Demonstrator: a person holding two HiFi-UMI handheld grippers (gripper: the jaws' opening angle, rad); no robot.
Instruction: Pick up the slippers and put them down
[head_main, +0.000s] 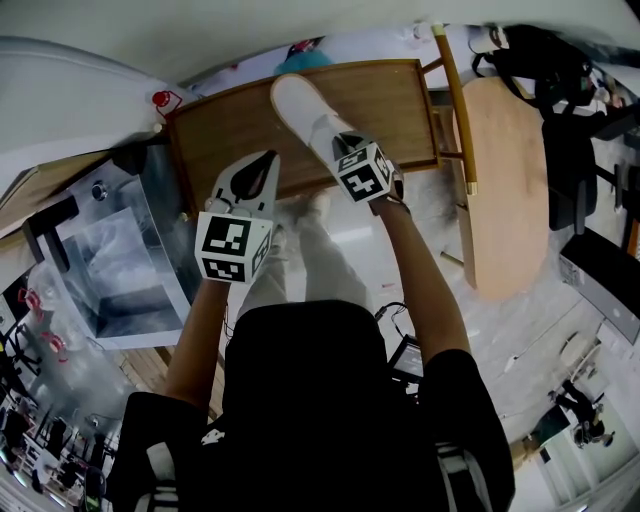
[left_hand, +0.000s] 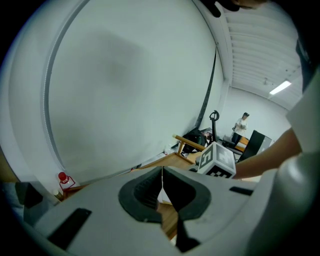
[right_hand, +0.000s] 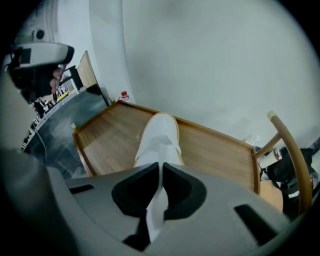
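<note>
One slipper (right_hand: 158, 136), near end behind right gripper (right_hand: 161, 172)

We find bare table (head_main: 225, 135) at nine and three o'clock of the slipper (head_main: 300, 105). The table's raised rim (head_main: 225, 98) and the wall (right_hand: 200, 60) block twelve, and a wooden chair (head_main: 505, 180) crowds three beyond the rim.

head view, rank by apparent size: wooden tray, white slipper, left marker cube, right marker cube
1. wooden tray, largest by far.
2. white slipper and left marker cube look about alike. The cube sits nearer the camera, so I won't rank them.
3. right marker cube, smallest.
</note>
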